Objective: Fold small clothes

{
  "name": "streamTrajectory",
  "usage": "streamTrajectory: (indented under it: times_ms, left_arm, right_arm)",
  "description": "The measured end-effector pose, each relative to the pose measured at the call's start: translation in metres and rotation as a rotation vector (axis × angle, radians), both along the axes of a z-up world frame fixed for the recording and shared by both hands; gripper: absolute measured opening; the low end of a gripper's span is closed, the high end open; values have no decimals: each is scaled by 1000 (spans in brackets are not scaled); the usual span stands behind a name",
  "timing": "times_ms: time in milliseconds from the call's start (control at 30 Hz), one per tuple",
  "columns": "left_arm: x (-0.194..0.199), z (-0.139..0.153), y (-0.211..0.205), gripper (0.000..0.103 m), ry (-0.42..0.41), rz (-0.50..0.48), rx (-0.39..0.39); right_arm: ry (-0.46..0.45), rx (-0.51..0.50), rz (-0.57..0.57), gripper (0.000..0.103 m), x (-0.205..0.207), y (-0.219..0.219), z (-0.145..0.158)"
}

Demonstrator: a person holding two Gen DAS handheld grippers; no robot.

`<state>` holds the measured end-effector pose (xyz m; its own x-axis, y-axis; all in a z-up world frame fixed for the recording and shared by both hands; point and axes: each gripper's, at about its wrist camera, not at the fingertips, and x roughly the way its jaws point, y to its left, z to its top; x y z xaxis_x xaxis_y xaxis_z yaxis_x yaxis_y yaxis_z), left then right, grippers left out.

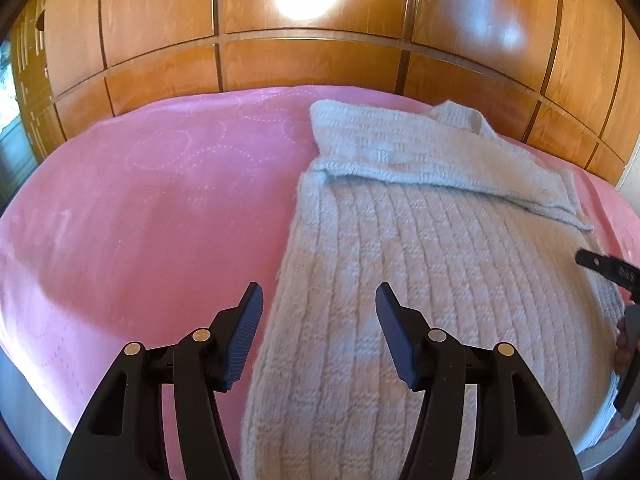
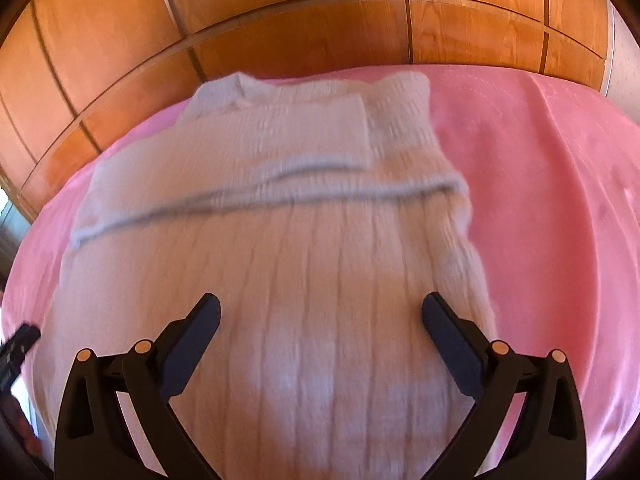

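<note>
left gripper spread, empty | right gripper spread, empty | both over sweater hem, likely lining up fold

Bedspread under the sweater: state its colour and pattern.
The bedspread is pink with faint stitched dotted loops, clearest in the left wrist view.

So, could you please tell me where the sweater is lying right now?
The sweater lies flat on the pink bedspread, toward the right in the left wrist view, its far end near the wooden wardrobe.
</note>
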<state>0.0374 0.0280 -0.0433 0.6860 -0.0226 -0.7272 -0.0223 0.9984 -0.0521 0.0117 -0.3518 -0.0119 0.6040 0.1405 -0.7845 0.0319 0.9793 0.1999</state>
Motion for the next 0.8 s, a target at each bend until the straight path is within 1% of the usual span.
streamTrajectory:
  times_ms: [133, 233, 433, 600, 667, 800]
  left_arm:
    - [-6, -4, 3, 58, 7, 1, -2]
    - [-10, -8, 5, 58, 17, -1, 0]
    - [-20, -15, 14, 58, 47, 1, -12]
    - [-36, -19, 27, 58, 73, -36, -50]
    - [-46, -21, 33, 58, 94, -65, -92]
    - [-69, -23, 39, 58, 120, -115, -141]
  right_arm:
    - [-8, 10, 13, 101, -26, -3, -2]
    - [-15, 16, 17, 101, -38, -7, -2]
    - [-25, 77, -1, 101, -65, -20, 6]
    - [-25, 100, -34, 101, -91, -38, 10]
    - [-7, 127, -47, 101, -104, -47, 5]
    - [16, 153, -39, 101, -128, -54, -4]
